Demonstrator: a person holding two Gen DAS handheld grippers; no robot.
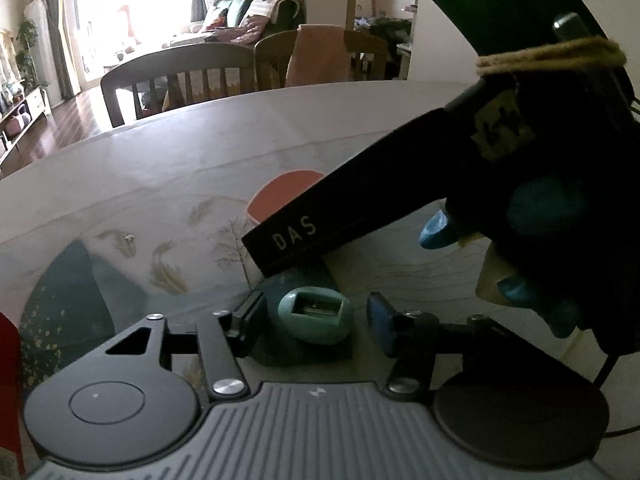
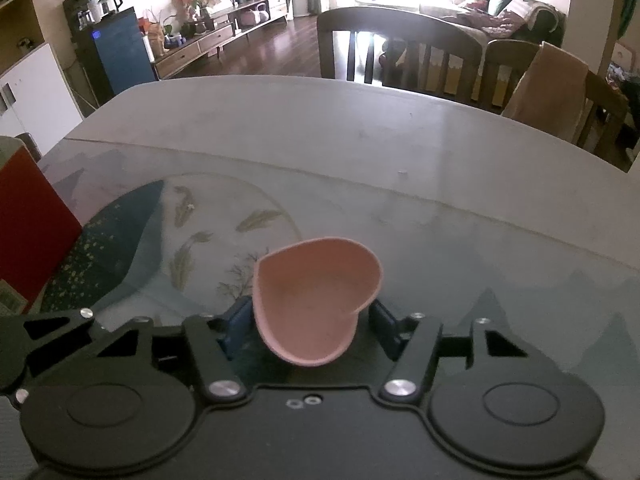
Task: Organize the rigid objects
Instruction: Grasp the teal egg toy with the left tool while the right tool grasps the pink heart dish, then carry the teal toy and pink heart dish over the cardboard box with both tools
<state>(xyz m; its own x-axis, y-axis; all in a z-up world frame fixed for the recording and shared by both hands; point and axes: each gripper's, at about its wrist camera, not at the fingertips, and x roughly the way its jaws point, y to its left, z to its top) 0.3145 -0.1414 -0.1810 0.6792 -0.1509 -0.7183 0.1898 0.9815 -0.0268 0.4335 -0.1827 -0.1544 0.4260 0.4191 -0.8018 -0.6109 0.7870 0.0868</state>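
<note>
Crossing the left wrist view, the right gripper's dark body hides most of the pink heart-shaped dish [image 1: 280, 196]. The left gripper [image 1: 316, 316] has a teal egg-shaped object [image 1: 316, 314] between its fingers; contact is unclear. The right gripper [image 2: 310, 324] clamps the dish by its sides, above the patterned table [image 2: 440, 240]
</note>
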